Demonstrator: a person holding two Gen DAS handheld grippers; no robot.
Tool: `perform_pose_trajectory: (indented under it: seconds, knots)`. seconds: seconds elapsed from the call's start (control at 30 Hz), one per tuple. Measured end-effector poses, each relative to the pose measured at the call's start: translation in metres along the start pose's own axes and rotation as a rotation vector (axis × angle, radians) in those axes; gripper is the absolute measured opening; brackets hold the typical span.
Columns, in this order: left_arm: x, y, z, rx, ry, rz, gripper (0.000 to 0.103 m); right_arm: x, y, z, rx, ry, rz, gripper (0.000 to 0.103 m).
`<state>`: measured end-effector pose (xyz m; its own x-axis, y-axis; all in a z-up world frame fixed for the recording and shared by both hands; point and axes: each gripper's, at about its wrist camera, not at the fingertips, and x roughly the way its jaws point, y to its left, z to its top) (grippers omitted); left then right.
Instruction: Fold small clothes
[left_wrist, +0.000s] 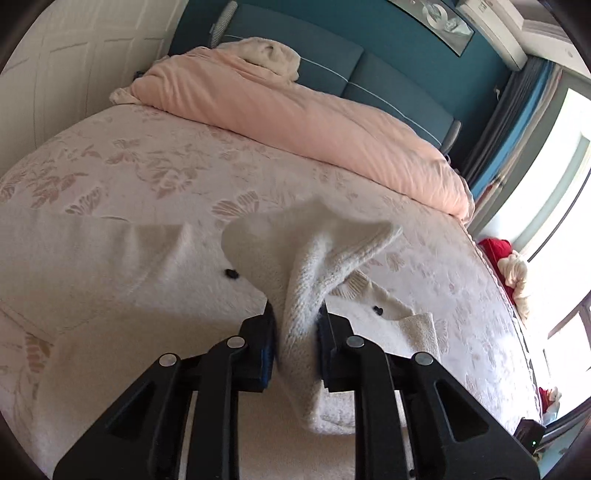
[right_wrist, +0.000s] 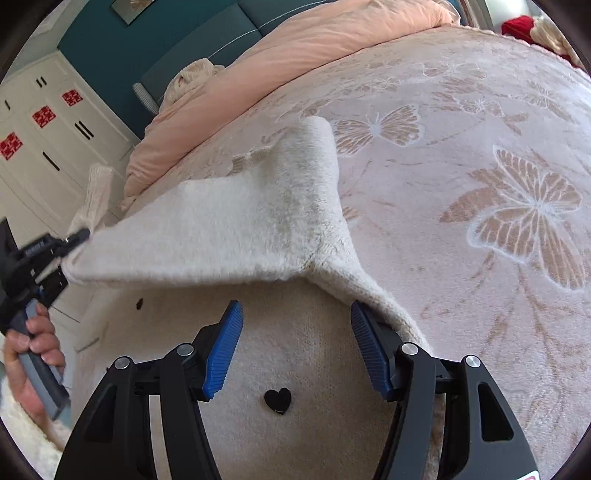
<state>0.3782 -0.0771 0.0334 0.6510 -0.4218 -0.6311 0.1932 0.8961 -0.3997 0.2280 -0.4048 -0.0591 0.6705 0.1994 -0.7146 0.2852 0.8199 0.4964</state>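
Observation:
A small cream knit cardigan (right_wrist: 229, 225) with black heart buttons (right_wrist: 277, 400) lies on the bed. My left gripper (left_wrist: 297, 332) is shut on a bunched part of the cardigan (left_wrist: 306, 258) and lifts it off the bed; in the right wrist view it shows at the far left (right_wrist: 74, 236), holding the folded-over panel's edge. My right gripper (right_wrist: 297, 347) is open and empty, hovering just above the flat cardigan body, its right finger (right_wrist: 369, 347) next to the raised fold.
The bed has a pink bedspread (right_wrist: 480, 147) with butterfly patterns. A rolled peach duvet (left_wrist: 295, 110) lies along the teal headboard (left_wrist: 332, 55). White cabinets (right_wrist: 55, 140) stand on one side, a window (left_wrist: 554, 184) on the other.

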Motion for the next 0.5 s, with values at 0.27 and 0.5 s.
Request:
perform_pose_trajectory:
  seconds: [0.27, 0.5]
  knots:
    - [0.050, 0.053, -0.062, -0.106, 0.168, 0.067, 0.024, 0.035, 0.009, 0.019, 0.169, 0.001, 0.080, 0.065]
    - [0.037, 0.074, -0.032, -0.211, 0.060, 0.134, 0.029, 0.005, -0.016, 0.043, 0.286, -0.175, 0.145, 0.006]
